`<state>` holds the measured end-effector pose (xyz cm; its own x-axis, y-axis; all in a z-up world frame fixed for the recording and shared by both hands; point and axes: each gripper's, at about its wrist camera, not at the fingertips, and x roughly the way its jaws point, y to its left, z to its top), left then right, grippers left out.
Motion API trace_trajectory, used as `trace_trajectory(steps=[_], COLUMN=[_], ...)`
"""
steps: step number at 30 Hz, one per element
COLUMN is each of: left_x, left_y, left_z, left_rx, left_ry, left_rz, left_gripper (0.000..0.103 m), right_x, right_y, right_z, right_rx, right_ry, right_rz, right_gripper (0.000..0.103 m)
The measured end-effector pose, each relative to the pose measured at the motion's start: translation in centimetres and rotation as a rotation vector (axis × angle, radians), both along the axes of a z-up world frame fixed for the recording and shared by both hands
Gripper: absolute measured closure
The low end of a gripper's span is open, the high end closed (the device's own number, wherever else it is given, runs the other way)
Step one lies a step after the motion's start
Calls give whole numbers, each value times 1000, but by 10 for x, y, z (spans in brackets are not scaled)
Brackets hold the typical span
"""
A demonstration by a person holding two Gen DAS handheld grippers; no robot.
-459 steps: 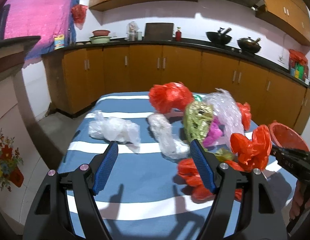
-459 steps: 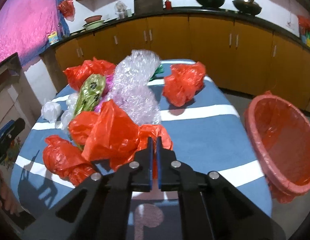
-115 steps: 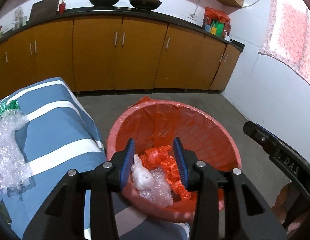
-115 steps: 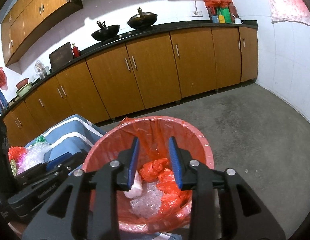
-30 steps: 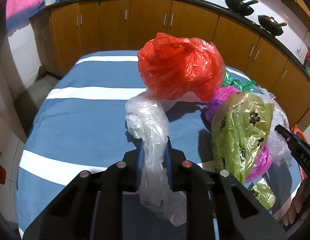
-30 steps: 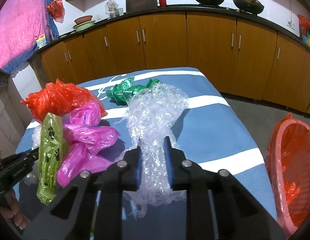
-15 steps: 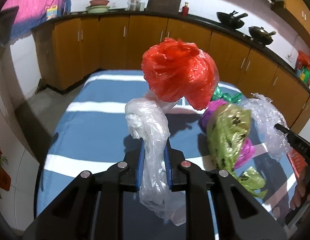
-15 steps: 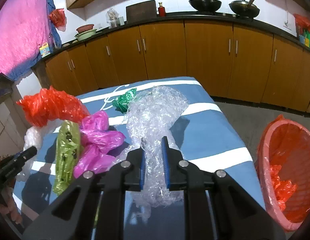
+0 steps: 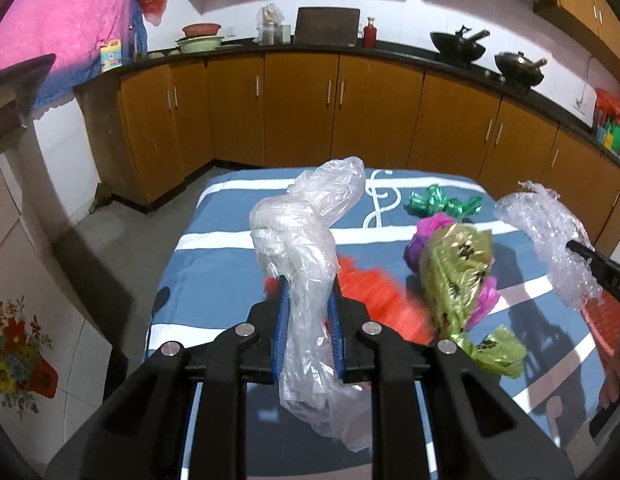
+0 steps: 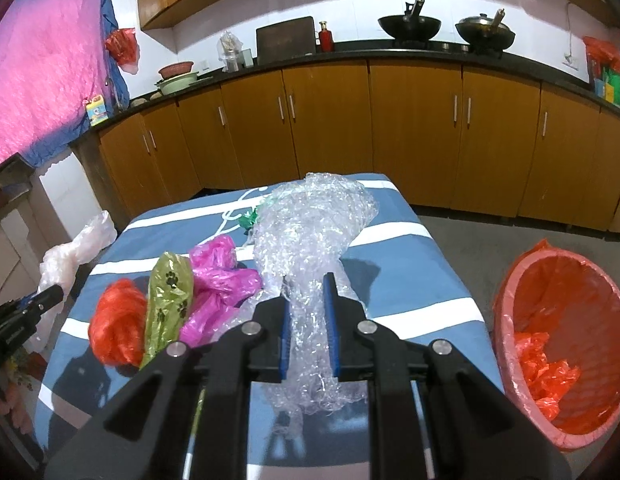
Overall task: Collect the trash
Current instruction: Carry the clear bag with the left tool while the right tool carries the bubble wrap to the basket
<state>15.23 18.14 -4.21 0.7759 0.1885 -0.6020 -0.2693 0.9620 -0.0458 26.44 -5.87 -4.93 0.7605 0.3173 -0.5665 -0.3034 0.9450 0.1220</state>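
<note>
Above the blue white-striped tablecloth (image 10: 394, 236), the left gripper (image 9: 308, 336) pinches a crumpled clear plastic bag (image 9: 306, 240), while the right gripper (image 10: 309, 330) clamps a wad of bubble wrap (image 10: 310, 236). Carry both high toward the red-lined round bin (image 10: 506, 328) on the right, clearing the pink bag (image 10: 218, 280), the green paw-print bag (image 10: 168, 300) and the red bag (image 10: 116, 320).

Both fisheye views are bright and mostly sharp, cabinets (image 10: 414, 128) bowing hard towards dark vignetted corners. Light falls from above and behind, throwing crisp gripper shadows across the striped table (image 9: 214, 264). The red bag (image 9: 374, 300) smears with motion blur in the left view, and the pink curtain (image 10: 42, 72) glows washed out.
</note>
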Motion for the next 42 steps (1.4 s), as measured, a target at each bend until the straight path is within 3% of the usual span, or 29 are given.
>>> trace_trajectory(steps=[15, 32, 42], left_x=[-15, -13, 8], left_y=[-21, -94, -169], left_z=[41, 78, 80], left_rx=[-47, -79, -107], left_ry=[-125, -212, -200], left_rz=[-30, -185, -331], left_gripper=[85, 85, 85], right_x=[-32, -64, -75], right_y=[-28, -103, -174], right_z=[47, 85, 83], right_rx=[16, 31, 30], right_ry=[-103, -203, -213], right_rz=[-33, -169, -288], right_gripper=[87, 87, 87])
